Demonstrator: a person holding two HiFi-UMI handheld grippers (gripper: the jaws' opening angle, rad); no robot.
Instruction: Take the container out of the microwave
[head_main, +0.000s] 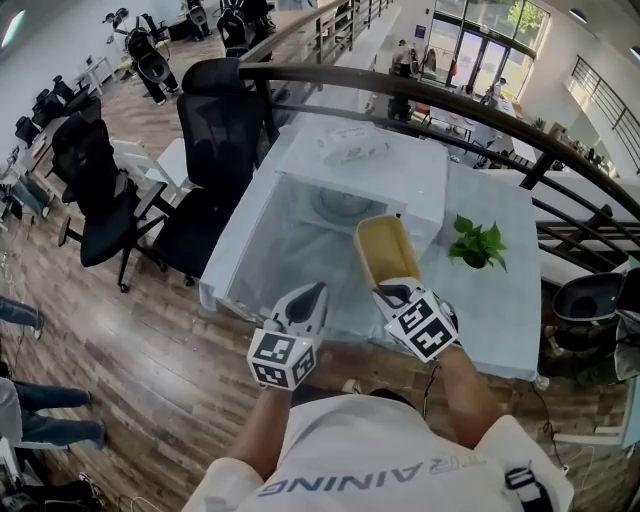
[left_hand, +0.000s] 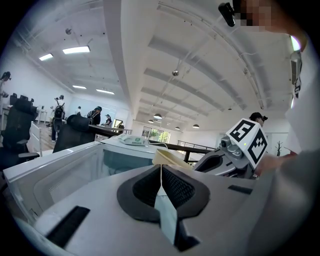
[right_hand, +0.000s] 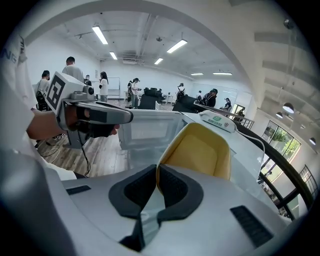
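Container: one yellow tub (head_main: 385, 250), empty as far as I can see into it, tilted and held in the air at the mouth of the open microwave (head_main: 400, 175); I cannot tell if its far end is fully clear of the opening.
Right gripper (head_main: 392, 293): my jaws are closed on the tub's near rim.
Left gripper (head_main: 312, 295): jaws pressed together with nothing between them, hovering just left of the tub, in front of the door (head_main: 265, 255).
Microwave: one, white, on the counter (head_main: 500, 310), door swung open; a round plate (head_main: 345, 205) shows inside.
Packet (head_main: 352, 143): one, white, lying on the microwave's top.
Writing: the packet has a green label, too small to read.
Plant (head_main: 478, 243): one small green one in a pot, right of the microwave.
Chairs (head_main: 215, 140): two black ones at the counter's left side.
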